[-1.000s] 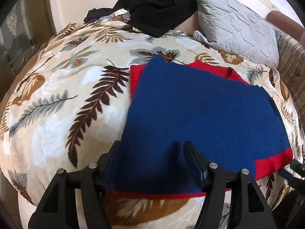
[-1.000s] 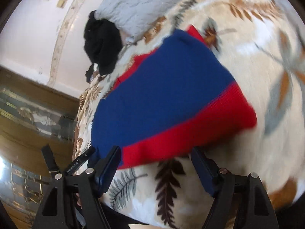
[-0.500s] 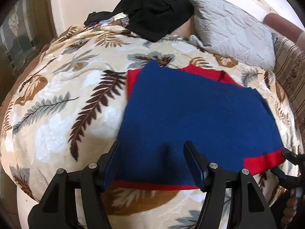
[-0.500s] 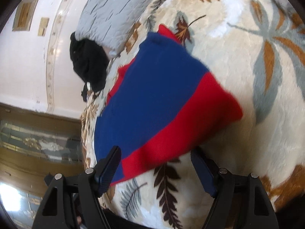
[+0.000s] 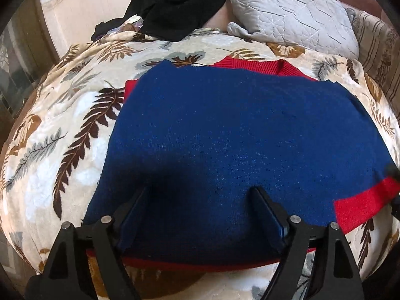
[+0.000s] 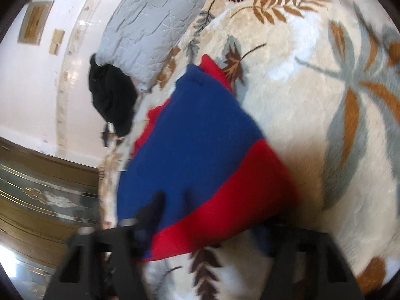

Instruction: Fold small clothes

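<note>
left wrist, leaf-print blanket (image 5: 62, 130), grey pillow (image 5: 287, 7)

- Bright daylight floods my view; the white wall (image 6: 30, 80) nearly washes out.
- My left gripper (image 5: 200, 200) casts a soft dark shadow on the blue sweater (image 5: 237, 130).
- My left view is sharp; my right view smears with motion blur.
- Fisheye bending curves the blanket (image 5: 62, 130), and black vignette fills the corners.
</note>
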A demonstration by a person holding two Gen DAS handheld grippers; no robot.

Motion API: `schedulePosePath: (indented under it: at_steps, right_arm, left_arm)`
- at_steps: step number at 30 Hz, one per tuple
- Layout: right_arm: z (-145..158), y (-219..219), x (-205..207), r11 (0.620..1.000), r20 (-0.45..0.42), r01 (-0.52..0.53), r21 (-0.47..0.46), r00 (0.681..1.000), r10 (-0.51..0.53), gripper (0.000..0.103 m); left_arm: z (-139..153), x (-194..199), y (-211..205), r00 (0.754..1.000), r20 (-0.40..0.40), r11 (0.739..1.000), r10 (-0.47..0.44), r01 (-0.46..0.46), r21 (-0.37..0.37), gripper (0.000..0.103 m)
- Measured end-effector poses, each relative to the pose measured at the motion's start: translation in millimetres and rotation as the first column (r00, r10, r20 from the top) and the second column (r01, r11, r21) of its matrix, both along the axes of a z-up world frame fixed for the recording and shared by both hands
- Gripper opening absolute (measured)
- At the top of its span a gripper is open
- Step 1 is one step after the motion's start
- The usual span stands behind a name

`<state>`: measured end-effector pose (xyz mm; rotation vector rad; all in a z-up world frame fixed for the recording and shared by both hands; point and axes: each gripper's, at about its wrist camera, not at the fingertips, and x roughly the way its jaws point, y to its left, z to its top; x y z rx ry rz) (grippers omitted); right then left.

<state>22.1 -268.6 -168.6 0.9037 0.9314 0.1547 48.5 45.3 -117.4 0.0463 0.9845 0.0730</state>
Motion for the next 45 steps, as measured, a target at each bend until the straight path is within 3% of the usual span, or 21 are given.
schedulePosePath:
  at_steps: [2, 4, 11, 13, 15, 17, 21, 25, 30, 34, 35, 36, 39, 42, 44, 45]
  right_arm:
    - [-4, -2, 1, 1.000, -0.011, 0.007, -0.010, 1.000, -0.007, 0.020]
    - [0, 0, 1, 0.999, -0.001, 0.004, -0.043, 1.000, -0.004, 0.018]
    - [-4, -7, -7, 1.000, 0.004, 0.024, 0.013, 1.000, -0.024, 0.029]
    - [0, -8, -11, 1.000, 0.008, 0.014, 0.014, 1.000, -0.014, 0.038]
    - [8, -9, -19, 1.000, 0.022, 0.003, 0.029, 1.000, -0.004, 0.073]
    - [22, -11, -27, 1.000, 0.041, -0.002, -0.002, 0.999, 0.002, 0.078]
    - [52, -27, -34, 0.995, 0.083, 0.013, -0.097, 0.997, -0.005, 0.078]
    - [66, -34, 19, 0.980, 0.076, -0.046, -0.196, 0.995, 0.062, 0.078]
    - [43, -31, 122, 0.935, -0.034, -0.167, -0.313, 0.986, 0.165, 0.078]
    - [22, -24, 167, 0.925, -0.099, -0.251, -0.286, 0.968, 0.232, 0.076]
    - [23, -19, 172, 0.906, -0.103, -0.278, -0.320, 0.961, 0.258, 0.057]
    - [24, -15, 175, 0.896, -0.114, -0.291, -0.336, 0.957, 0.268, 0.019]
    - [38, -16, 173, 0.882, -0.089, -0.234, -0.409, 0.972, 0.217, 0.019]
    - [31, -14, 172, 0.878, -0.107, -0.230, -0.419, 0.973, 0.203, 0.021]
    - [34, -17, 167, 0.884, -0.089, -0.186, -0.428, 0.982, 0.164, 0.028]
    - [37, -18, 163, 0.885, -0.088, -0.167, -0.435, 0.986, 0.142, 0.039]
  left_arm:
    - [0, 0, 0, 1.000, -0.001, 1.000, -0.001, 0.001, -0.004, 0.085]
    - [1, -1, -1, 1.000, 0.003, 1.000, -0.004, 0.004, 0.000, 0.085]
    - [0, -4, 0, 1.000, 0.010, 1.000, -0.005, 0.005, -0.007, 0.085]
    - [1, -4, 0, 1.000, 0.008, 1.000, -0.006, 0.006, -0.008, 0.085]
    - [1, -5, 0, 1.000, 0.007, 1.000, -0.006, 0.006, -0.008, 0.085]
    - [1, -4, 0, 1.000, 0.009, 1.000, -0.005, 0.005, -0.009, 0.086]
    - [0, -6, -1, 1.000, 0.022, 1.000, -0.005, 0.005, -0.006, 0.086]
    - [-1, -7, -1, 1.000, 0.031, 1.000, -0.004, 0.005, -0.009, 0.087]
    - [-1, -6, 0, 1.000, 0.024, 1.000, -0.005, 0.006, -0.018, 0.087]
    - [-1, -5, 0, 1.000, 0.022, 1.000, -0.006, 0.007, -0.022, 0.087]
    - [-1, -5, 0, 1.000, 0.023, 1.000, -0.007, 0.007, -0.023, 0.088]
    - [-1, -5, 0, 1.000, 0.024, 1.000, -0.009, 0.009, -0.023, 0.088]
    - [-1, -5, 1, 1.000, 0.024, 0.999, -0.012, 0.013, -0.029, 0.088]
    - [-1, -5, -1, 1.000, 0.028, 1.000, -0.011, 0.012, -0.025, 0.089]
    - [-1, -5, 0, 1.000, 0.027, 1.000, -0.011, 0.012, -0.028, 0.089]
    - [-1, -5, 0, 1.000, 0.026, 1.000, -0.013, 0.014, -0.028, 0.089]
